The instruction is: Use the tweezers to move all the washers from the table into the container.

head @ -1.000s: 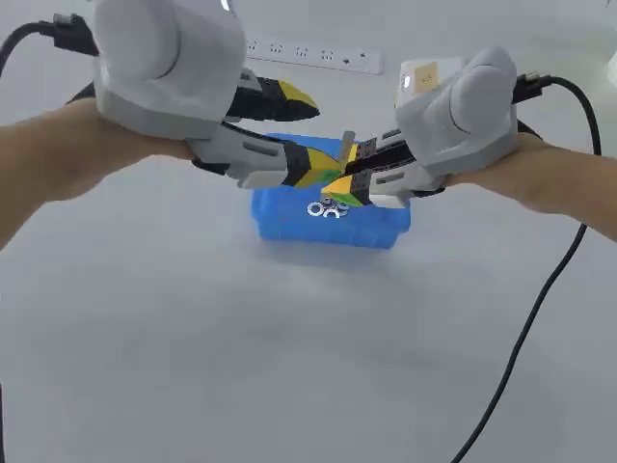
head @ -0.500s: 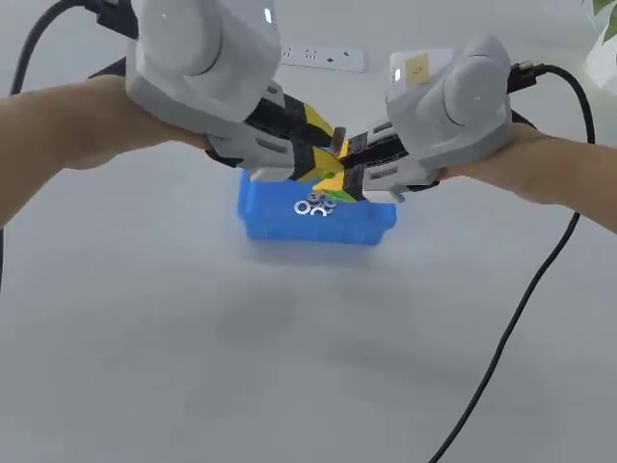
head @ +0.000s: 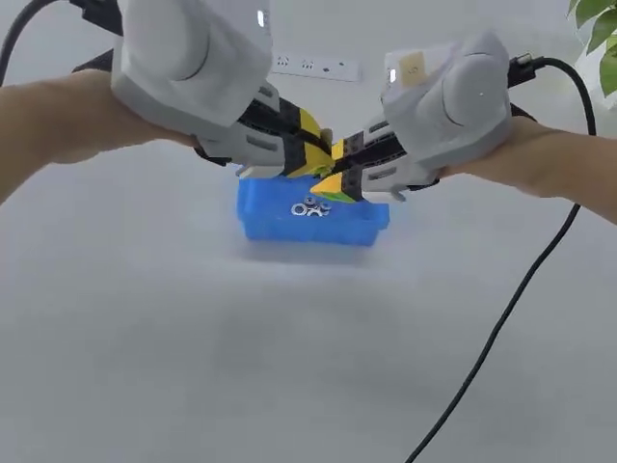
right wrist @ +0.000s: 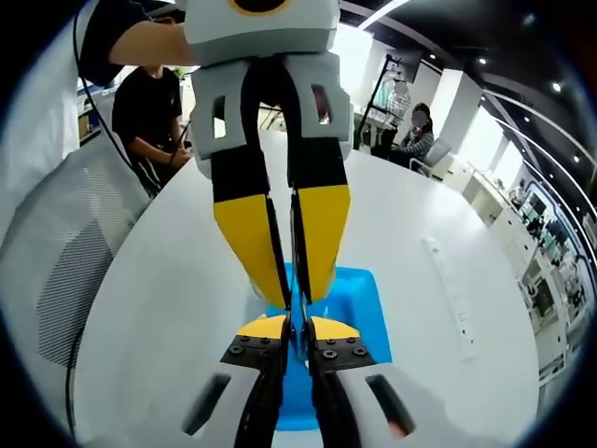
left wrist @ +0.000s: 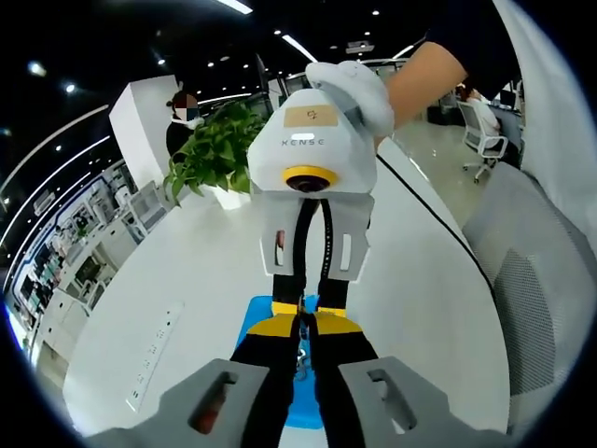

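The blue container (head: 280, 224) sits on the white table, and several metal washers (head: 308, 207) lie inside it. Just above it, my left gripper (head: 326, 159) and right gripper (head: 330, 183) meet tip to tip. The thin metal tweezers (right wrist: 291, 280) run between both pairs of yellow-tipped jaws, and both pairs are shut on them. In the left gripper view, my left gripper (left wrist: 305, 329) faces the right gripper head-on, with the container (left wrist: 300, 411) below. In the right gripper view, my right gripper (right wrist: 298, 329) sits under the left one's long yellow fingers (right wrist: 252, 238), with the blue container (right wrist: 364, 308) behind.
A white power strip (head: 313, 66) lies at the back of the table. The right gripper's black cable (head: 501, 328) trails across the table toward the front right. A green plant (head: 593, 39) stands at the far right. People sit at desks around the room.
My left gripper's jaws have narrowed onto the tweezers, and the two grippers have drawn closer, tip to tip. The head camera has shifted a little.
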